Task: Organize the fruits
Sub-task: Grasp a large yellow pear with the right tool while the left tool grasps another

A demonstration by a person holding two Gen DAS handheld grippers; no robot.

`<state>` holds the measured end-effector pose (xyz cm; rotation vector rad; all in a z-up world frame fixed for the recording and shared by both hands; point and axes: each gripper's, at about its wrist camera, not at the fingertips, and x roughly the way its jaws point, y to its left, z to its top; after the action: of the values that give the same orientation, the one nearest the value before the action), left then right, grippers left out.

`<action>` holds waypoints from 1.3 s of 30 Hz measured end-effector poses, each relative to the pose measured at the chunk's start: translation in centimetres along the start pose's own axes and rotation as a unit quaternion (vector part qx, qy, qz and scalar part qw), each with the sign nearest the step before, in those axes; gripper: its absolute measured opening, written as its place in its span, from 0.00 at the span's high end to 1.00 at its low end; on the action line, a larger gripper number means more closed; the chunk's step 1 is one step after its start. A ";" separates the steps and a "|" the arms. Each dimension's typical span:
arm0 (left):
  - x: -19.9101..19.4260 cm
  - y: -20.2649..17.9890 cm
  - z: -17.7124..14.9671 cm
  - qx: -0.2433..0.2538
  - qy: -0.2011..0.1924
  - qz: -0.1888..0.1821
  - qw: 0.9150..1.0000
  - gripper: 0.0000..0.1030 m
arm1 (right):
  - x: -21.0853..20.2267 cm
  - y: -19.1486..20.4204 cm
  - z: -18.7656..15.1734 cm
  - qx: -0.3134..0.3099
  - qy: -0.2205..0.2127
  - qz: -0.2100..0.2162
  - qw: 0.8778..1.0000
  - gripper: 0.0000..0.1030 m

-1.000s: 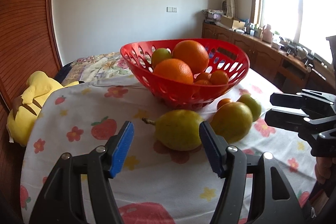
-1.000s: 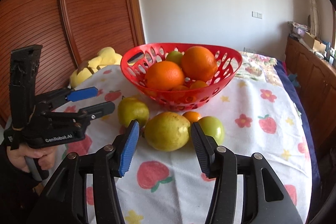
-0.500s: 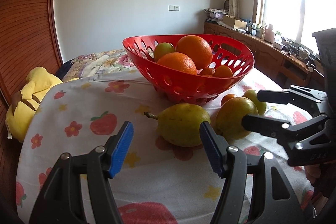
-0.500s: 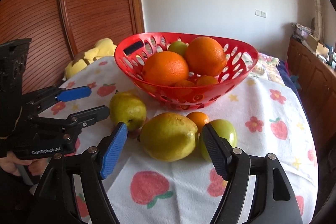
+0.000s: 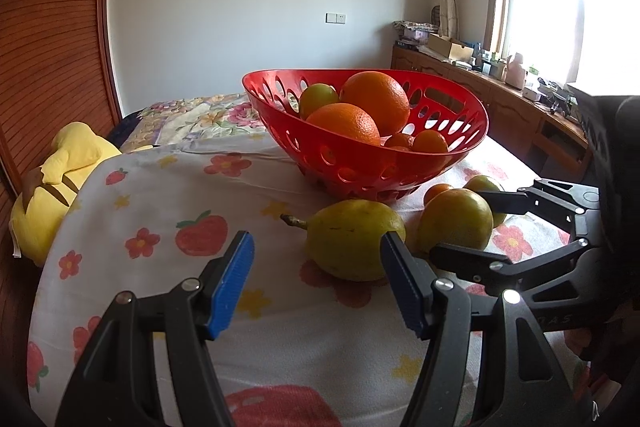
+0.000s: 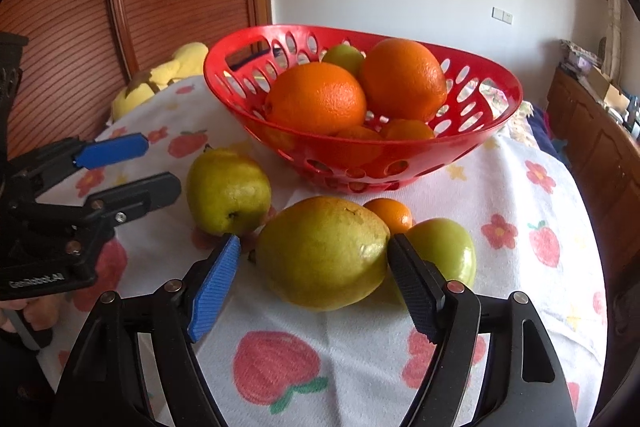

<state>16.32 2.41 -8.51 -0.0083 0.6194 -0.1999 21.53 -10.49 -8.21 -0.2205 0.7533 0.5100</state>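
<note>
A red basket holds two big oranges, a green fruit and small oranges. On the cloth in front lie a stemmed pear, a large yellow-green pear, a small orange and a green apple. My right gripper is open with its fingers on either side of the large pear. My left gripper is open just short of the stemmed pear, slightly left of it.
The table wears a white cloth printed with strawberries and flowers. A yellow plush toy lies at the left edge. A wooden sideboard with clutter runs along the right wall under the window.
Both grippers have moved forward toward the fruit. The right gripper's open fingers now flank the large pear. The left gripper has come closer to the stemmed pear.
</note>
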 end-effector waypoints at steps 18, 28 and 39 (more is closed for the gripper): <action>0.3 -1.2 0.9 0.015 0.019 -0.007 1.000 0.32 | -2.5 0.1 -1.4 0.008 -0.018 0.013 1.000 0.30; 1.8 -2.3 2.0 0.020 0.041 0.002 0.999 0.31 | -5.4 -0.2 -3.0 0.023 -0.036 0.030 0.999 0.30; 3.5 -3.0 2.6 0.030 0.061 0.010 0.998 0.31 | -6.2 -1.6 -5.5 0.039 -0.035 0.015 0.999 0.30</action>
<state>20.05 -1.31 -8.17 0.0676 0.7355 -0.2007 15.29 -16.12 -7.76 -0.1182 0.7079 0.5127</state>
